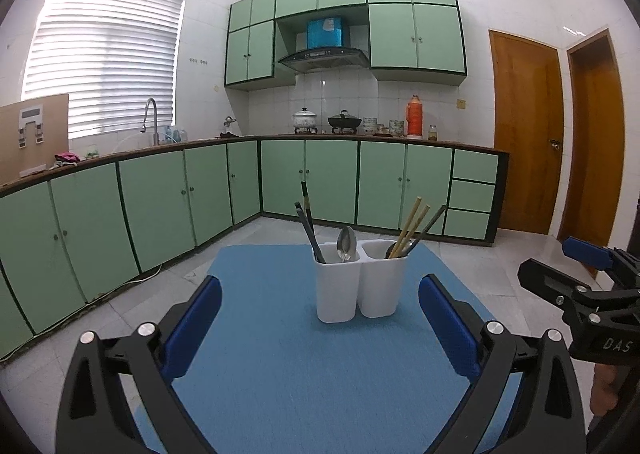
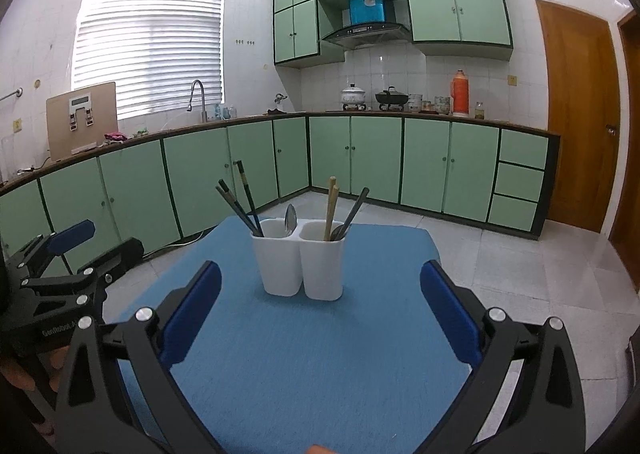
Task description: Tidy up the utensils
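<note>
A white two-compartment utensil holder stands on a blue mat. Its left compartment holds dark chopsticks and a metal spoon. Its right compartment holds bamboo chopsticks and a dark-handled utensil. My left gripper is open and empty, just short of the holder. My right gripper is open and empty, also facing the holder; it also shows at the right edge of the left wrist view.
The mat covers a small table with tiled floor around it. Green kitchen cabinets run along the left and back walls. Wooden doors stand at the right. The left gripper shows at the left edge of the right wrist view.
</note>
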Available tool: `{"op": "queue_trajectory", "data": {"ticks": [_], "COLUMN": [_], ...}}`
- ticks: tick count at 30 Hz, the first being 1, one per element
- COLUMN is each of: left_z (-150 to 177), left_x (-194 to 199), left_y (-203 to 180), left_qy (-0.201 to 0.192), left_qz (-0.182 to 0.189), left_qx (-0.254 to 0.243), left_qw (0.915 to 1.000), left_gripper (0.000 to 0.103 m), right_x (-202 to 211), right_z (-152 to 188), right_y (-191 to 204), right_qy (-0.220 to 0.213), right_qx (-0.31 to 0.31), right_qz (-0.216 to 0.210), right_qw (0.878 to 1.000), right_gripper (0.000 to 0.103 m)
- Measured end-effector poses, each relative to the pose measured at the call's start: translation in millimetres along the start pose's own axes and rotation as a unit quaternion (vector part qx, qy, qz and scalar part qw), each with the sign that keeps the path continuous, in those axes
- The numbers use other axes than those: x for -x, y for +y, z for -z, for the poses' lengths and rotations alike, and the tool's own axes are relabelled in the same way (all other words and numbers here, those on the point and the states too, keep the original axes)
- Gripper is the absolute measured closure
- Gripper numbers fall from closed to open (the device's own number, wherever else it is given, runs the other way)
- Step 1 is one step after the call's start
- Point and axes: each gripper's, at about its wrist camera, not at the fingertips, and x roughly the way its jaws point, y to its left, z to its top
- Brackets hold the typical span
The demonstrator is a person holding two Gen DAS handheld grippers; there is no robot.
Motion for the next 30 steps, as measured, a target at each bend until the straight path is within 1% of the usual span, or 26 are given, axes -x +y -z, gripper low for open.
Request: {"op": "queue_trajectory", "data": {"ticks": [6, 13, 30], "left_z": [0.4, 0.8, 3.3], "left_x": [3.8, 4.9, 7.2], "left_y": [-0.5, -2.5, -1.1], "left_qy": [0.009, 0.01, 0.011], "left_qz": [0.003, 0.004, 0.004], "left_qx": [0.002, 0.002, 0.004], "left_qw": [1.0, 0.9999, 0.9999], "left_gripper": [0.006, 0.006, 0.006], "right_x": [1.2, -2.0, -4.3], "right_z": [0.0, 0.8, 2.2], "right_y": [2.5, 5.7, 9.8], "right_qy": [0.005, 0.011, 0.009], "right_qx": [0.0, 0.003, 0.007], "right_qz": [0.0, 0.0, 0.0], "right_qw": [1.0, 1.0, 1.0], "right_gripper": [0.006, 0.006, 0.006]}}
